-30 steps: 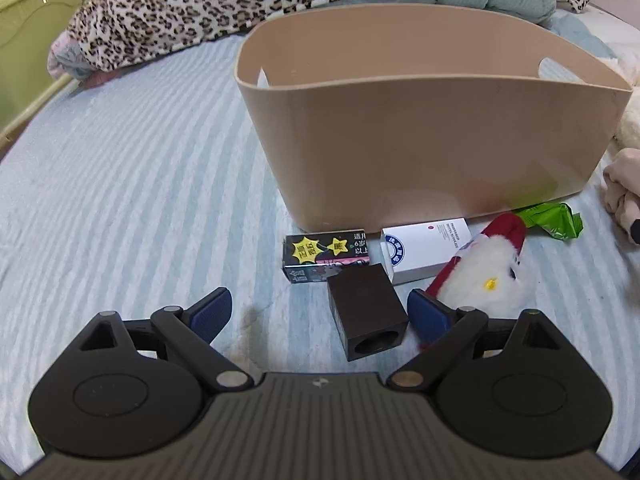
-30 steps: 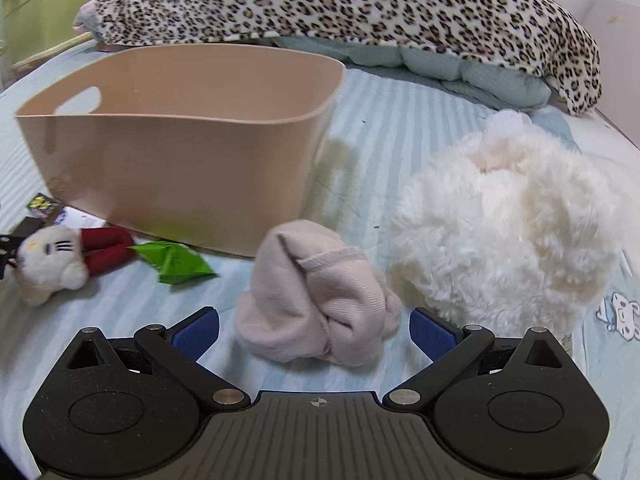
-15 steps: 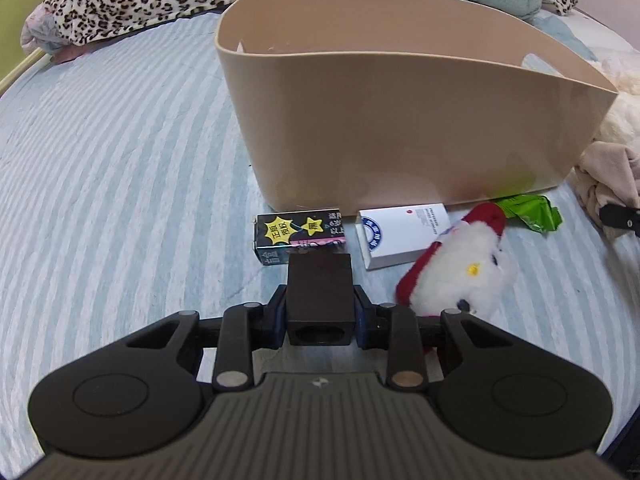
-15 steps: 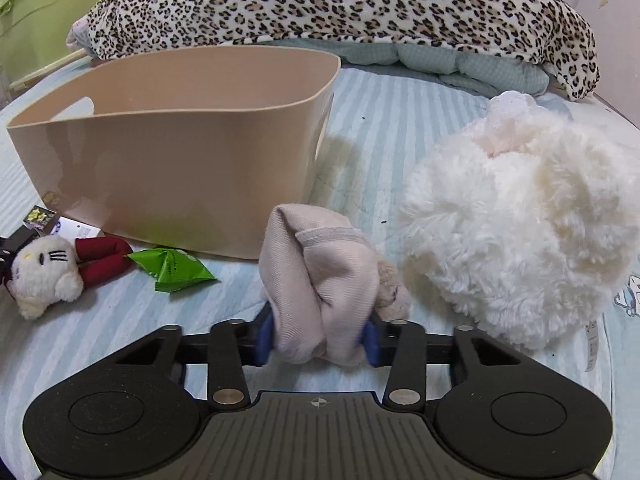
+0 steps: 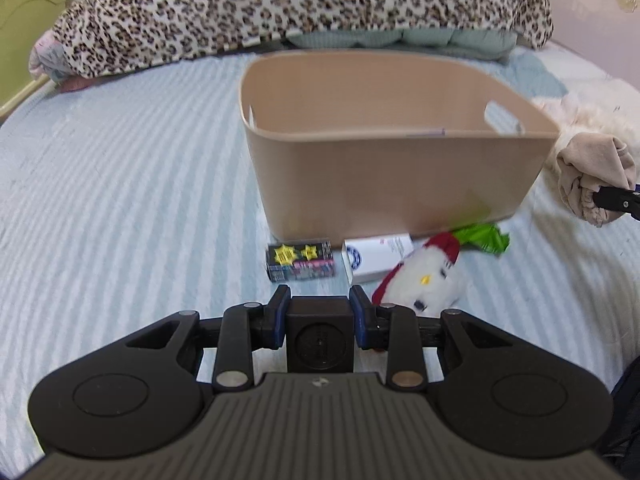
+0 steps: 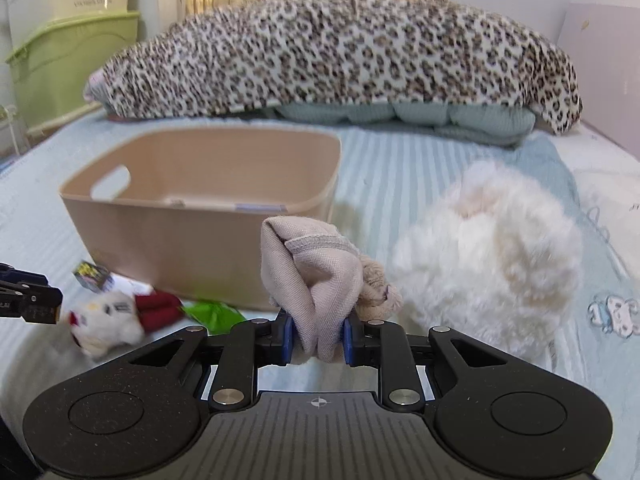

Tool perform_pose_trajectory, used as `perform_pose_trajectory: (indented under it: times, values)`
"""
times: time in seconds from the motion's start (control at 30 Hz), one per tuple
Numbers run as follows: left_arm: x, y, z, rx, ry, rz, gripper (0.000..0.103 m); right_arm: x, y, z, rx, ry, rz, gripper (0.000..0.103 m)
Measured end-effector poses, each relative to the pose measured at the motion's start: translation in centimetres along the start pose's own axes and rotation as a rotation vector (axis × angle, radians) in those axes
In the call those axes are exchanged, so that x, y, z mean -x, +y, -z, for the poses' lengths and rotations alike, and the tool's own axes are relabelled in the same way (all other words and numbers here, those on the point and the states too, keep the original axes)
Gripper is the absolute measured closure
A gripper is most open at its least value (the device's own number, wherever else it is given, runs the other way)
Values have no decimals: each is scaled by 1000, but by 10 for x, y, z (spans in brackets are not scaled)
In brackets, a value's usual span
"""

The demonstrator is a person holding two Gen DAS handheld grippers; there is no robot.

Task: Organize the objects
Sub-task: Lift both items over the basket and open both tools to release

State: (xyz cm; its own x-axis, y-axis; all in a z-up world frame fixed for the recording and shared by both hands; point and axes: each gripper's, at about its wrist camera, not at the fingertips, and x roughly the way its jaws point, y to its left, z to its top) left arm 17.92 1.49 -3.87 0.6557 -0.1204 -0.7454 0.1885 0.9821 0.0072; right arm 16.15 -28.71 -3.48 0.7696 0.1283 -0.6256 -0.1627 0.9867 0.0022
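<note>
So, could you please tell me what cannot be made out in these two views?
- Bin floor: hidden by its near wall, both views.
- White box print: too blurred, left view.
- Black block far side: faces away, left view.
- Fluffy white toy: motion-blurred, right view; cut by the frame edge, left view.

Left gripper: matte black plastic body, two round disc-shaped housings flanking a grey ribbed centre plate stamped with a small crosshair mark; black linkage arms with silver pivot pins, one pin on the right link looks brassy, blue pads line the inner finger faces. Right gripper: same build, speckled black housings with recessed circles, grey ribbed plate with crosshair, four silver pins on the links, blue pads. No skin, sleeve or cable identifiable in either wrist view.
</note>
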Motion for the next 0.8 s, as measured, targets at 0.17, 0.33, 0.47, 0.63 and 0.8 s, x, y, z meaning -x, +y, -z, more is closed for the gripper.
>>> perform_pose_trajectory:
  times: [0.17, 0.33, 0.47, 0.63, 0.8]
  values:
    - [25, 5, -15, 14, -79, 5, 69, 25, 6, -21, 8, -75, -21, 82]
    - [37, -1, -40, 12, -157, -7, 69, 35, 16, -44, 19, -136, -48, 82]
    - [42, -8, -68, 13, -204, -22, 69, 30, 24, -61, 17, -157, -70, 82]
    - [31, -20, -96, -3, -241, -44, 69, 14, 36, -80, 22, -178, -84, 82]
    - [-4, -21, -116, 41, -217, -74, 69, -15, 45, -88, 8, -151, -83, 82]
